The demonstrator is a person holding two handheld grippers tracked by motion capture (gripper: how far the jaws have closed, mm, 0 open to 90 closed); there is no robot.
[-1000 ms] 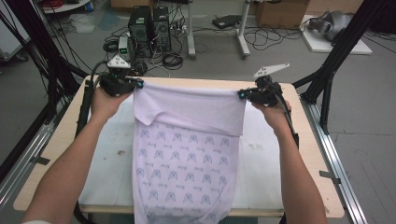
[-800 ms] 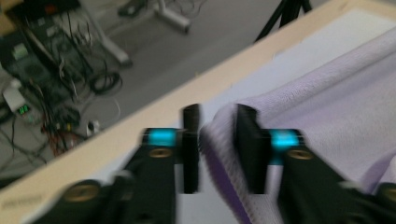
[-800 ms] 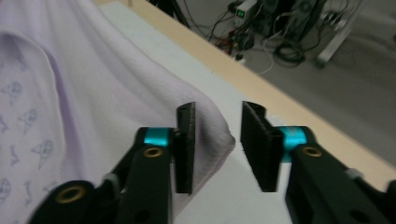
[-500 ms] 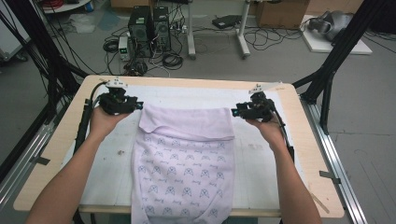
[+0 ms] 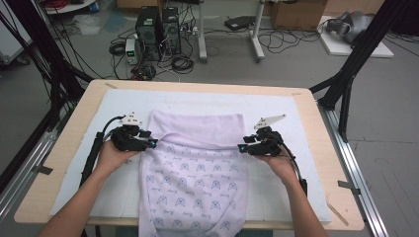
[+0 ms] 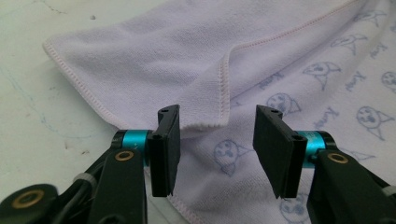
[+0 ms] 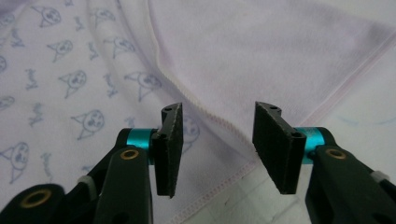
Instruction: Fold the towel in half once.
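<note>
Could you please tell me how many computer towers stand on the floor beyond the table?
2: one tower left, another tower beside it on its right; more may be hidden.

a computer tower (image 5: 148,27) and tangled cables (image 5: 180,61) sit on the floor beyond the table (image 5: 306,106).

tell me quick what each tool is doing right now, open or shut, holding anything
Left tool: open, jaws just been opening, nothing gripped; the towel lies below.
Right tool: open, jaws just been opening, nothing gripped, over the towel's folded edge.
</note>
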